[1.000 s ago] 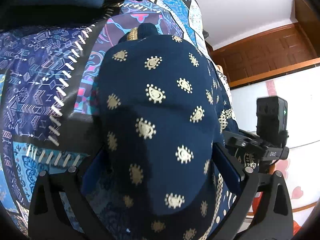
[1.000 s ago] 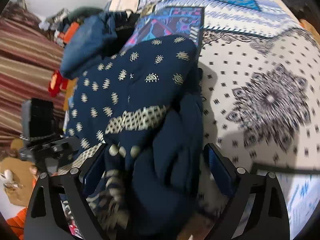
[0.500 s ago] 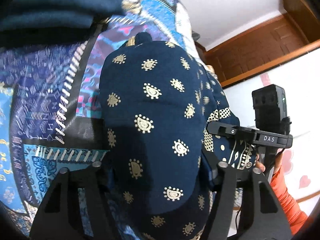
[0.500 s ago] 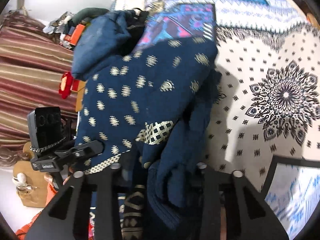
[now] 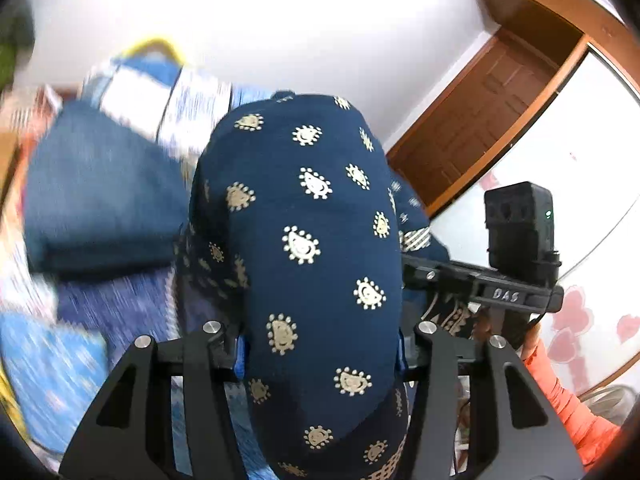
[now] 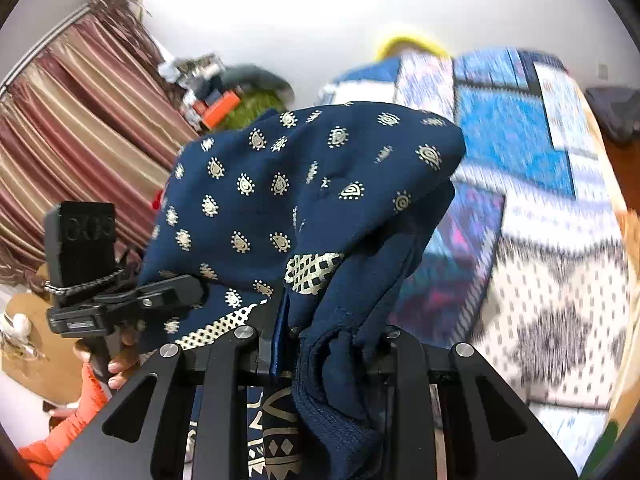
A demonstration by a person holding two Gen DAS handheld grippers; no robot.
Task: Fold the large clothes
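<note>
Navy gold-printed cotton garment now hangs lifted off the blue patchwork bedspread, wall showing at 12 o'clock. Left gripper and right gripper fingers have narrowed, pinching it. "DAS" marks the right gripper at 3 o'clock.

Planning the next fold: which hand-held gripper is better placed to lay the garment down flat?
Probably left: the left hand-held gripper pinches a smooth span of the navy printed garment; the right hand-held gripper clamps a bunched wad.

Both wrist views close behind navy garment, tilted toward wall; share bedspread.
</note>
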